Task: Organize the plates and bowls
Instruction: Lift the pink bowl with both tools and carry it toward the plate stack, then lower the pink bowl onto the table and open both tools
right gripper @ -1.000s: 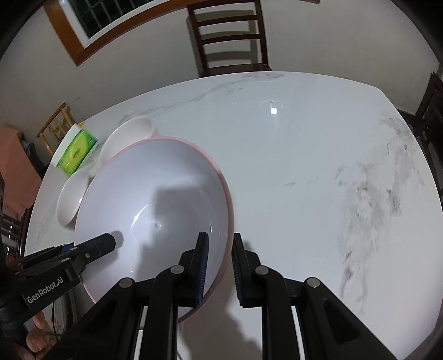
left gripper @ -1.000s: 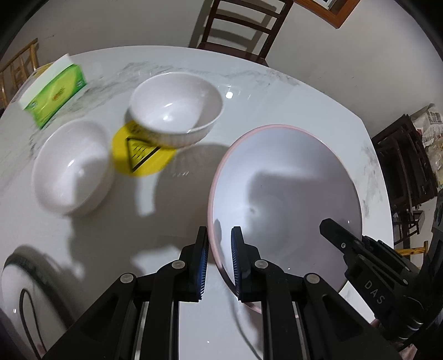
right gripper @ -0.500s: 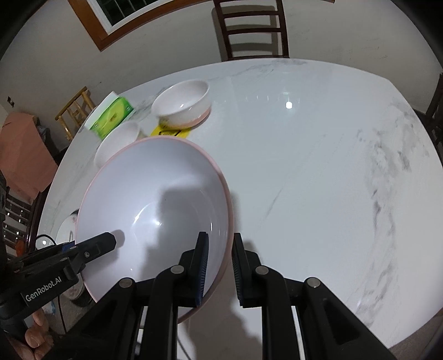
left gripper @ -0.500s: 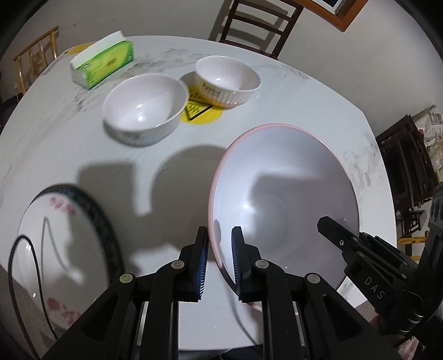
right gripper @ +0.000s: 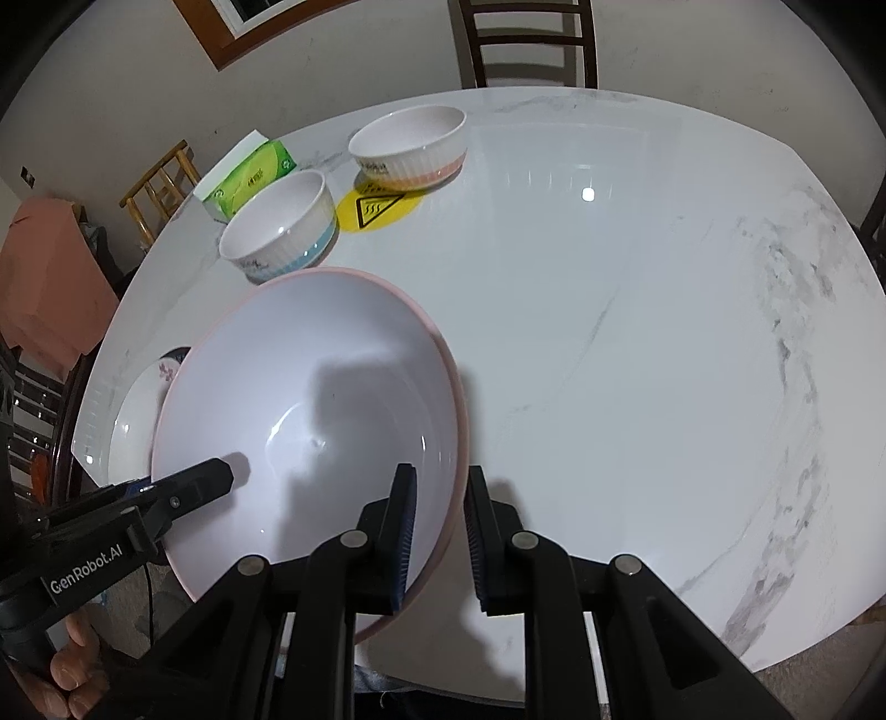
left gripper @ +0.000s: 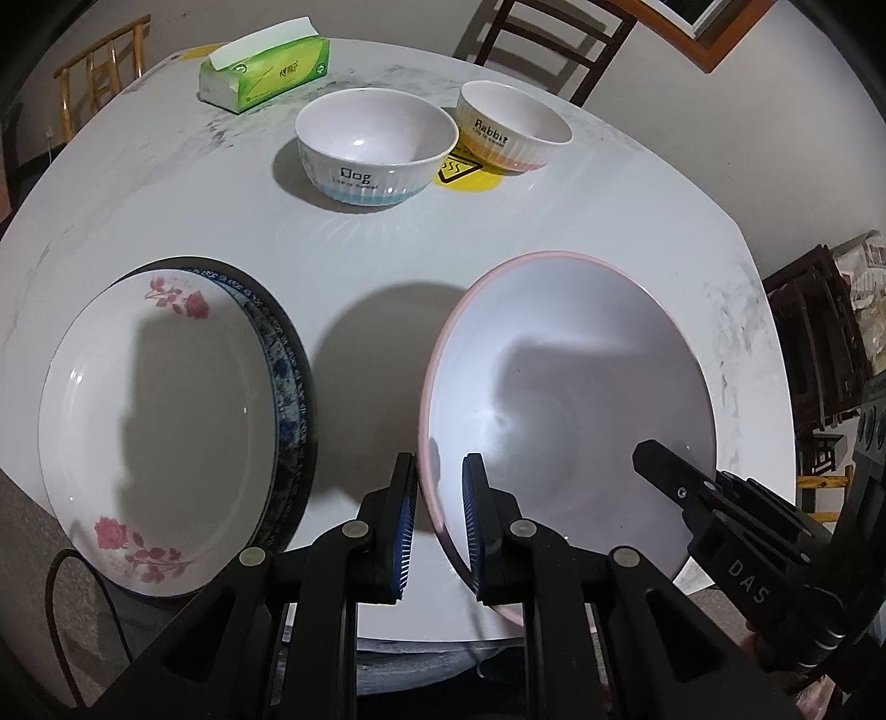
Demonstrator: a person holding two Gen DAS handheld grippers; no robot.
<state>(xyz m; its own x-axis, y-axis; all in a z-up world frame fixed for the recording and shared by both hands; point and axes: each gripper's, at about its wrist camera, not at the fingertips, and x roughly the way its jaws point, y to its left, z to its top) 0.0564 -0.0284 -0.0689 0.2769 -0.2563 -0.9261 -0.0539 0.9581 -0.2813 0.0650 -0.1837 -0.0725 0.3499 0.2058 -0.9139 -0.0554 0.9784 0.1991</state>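
Two grippers pinching one large pink-rimmed bowl from opposite sides, holding it above the white marble table; left gripper clamping the bowl's left rim, one blue pad outside, the other inside; right gripper clamping the right rim likewise, its fingers showing in the left view at lower right; bowl tilting slightly, casting a round shadow on the table just to its left. Lying to the left of the bowl, near the table's close edge, a rose-patterned plate stacked on a blue-patterned plate. Standing farther back, a white bowl marked "Dog" with a blue base; just beside it, touching or nearly so, a bowl marked "Rabbit" with an orange base, sitting partly on a yellow warning sticker. Resting beyond those, a green tissue box; showing past the table, a dark wooden chair.
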